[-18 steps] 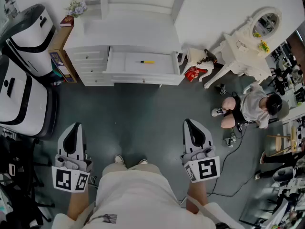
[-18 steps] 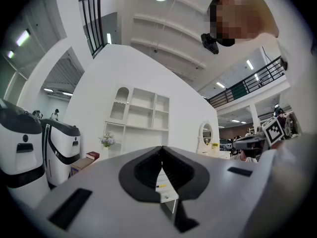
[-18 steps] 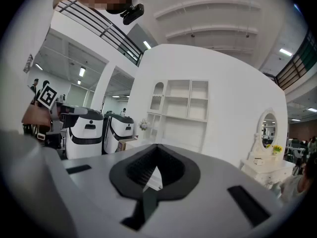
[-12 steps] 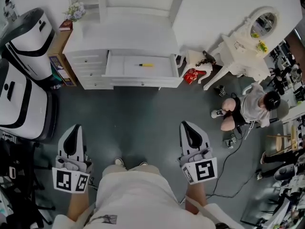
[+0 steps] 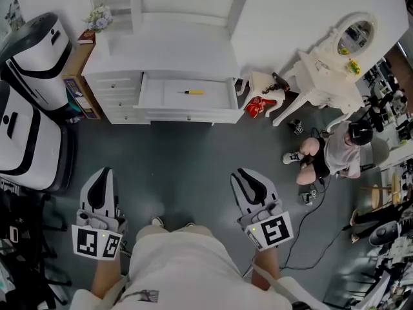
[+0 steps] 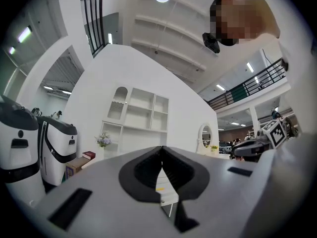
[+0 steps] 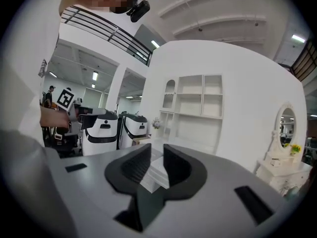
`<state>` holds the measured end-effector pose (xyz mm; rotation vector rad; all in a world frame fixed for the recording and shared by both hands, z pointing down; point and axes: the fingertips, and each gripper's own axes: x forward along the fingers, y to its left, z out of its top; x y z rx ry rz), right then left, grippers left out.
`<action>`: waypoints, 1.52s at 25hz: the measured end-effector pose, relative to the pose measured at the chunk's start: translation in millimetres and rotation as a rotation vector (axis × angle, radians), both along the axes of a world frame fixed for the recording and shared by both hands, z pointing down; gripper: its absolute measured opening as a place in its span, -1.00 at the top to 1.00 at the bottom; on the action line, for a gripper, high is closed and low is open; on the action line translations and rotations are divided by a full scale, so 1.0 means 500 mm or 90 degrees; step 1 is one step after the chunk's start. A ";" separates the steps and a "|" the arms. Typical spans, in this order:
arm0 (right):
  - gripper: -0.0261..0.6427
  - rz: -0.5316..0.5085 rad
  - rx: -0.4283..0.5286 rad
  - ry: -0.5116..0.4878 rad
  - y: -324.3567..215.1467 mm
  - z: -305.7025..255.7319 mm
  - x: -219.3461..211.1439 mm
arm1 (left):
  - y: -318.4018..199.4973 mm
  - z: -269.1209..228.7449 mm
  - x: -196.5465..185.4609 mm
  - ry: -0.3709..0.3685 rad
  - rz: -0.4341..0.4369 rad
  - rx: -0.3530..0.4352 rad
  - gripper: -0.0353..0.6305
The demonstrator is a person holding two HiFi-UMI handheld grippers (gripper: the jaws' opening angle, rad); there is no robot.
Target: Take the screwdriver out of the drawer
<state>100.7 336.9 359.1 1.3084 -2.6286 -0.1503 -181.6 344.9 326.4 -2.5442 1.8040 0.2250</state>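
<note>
A yellow-handled screwdriver [image 5: 193,92] lies in the open drawer [image 5: 187,113] of a white dresser [image 5: 168,50], far ahead of me across the grey floor. My left gripper [image 5: 101,173] is held low at the left, shut and holding nothing. In the left gripper view its jaws [image 6: 161,148] meet at the tip, and the drawer [image 6: 167,198] with the screwdriver [image 6: 160,188] shows below them. My right gripper [image 5: 243,173] points towards the drawer, open by a narrow gap with nothing between its fingers. In the right gripper view [image 7: 157,148] the dresser [image 7: 156,171] shows through that gap.
Two large white machines [image 5: 35,44] [image 5: 26,141] stand at the left beside a wooden shelf [image 5: 79,76]. Right of the dresser are a red bag [image 5: 258,103] and a white vanity table [image 5: 329,70]. A person [image 5: 335,152] sits on the floor, with a cable [image 5: 316,231] nearby.
My right gripper has shifted left and turned towards the drawer, and its jaws have parted slightly. The left gripper has stayed put. The view has drifted a little, so the dresser sits further left.
</note>
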 end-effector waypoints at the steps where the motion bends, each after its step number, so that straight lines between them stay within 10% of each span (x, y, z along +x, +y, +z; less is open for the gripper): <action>1: 0.54 -0.007 0.005 0.000 -0.002 -0.004 0.002 | -0.004 -0.001 0.005 0.001 0.000 0.000 0.85; 9: -0.24 -0.035 0.029 0.027 -0.007 -0.020 0.058 | -0.020 0.000 0.053 0.012 -0.001 -0.001 0.85; 24: -0.24 -0.028 0.022 0.026 -0.067 0.043 0.106 | -0.076 0.067 0.087 0.010 -0.024 -0.047 0.85; 38: -0.24 -0.022 -0.016 0.058 -0.500 0.051 -0.042 | -0.541 0.096 0.009 0.044 0.030 -0.067 0.85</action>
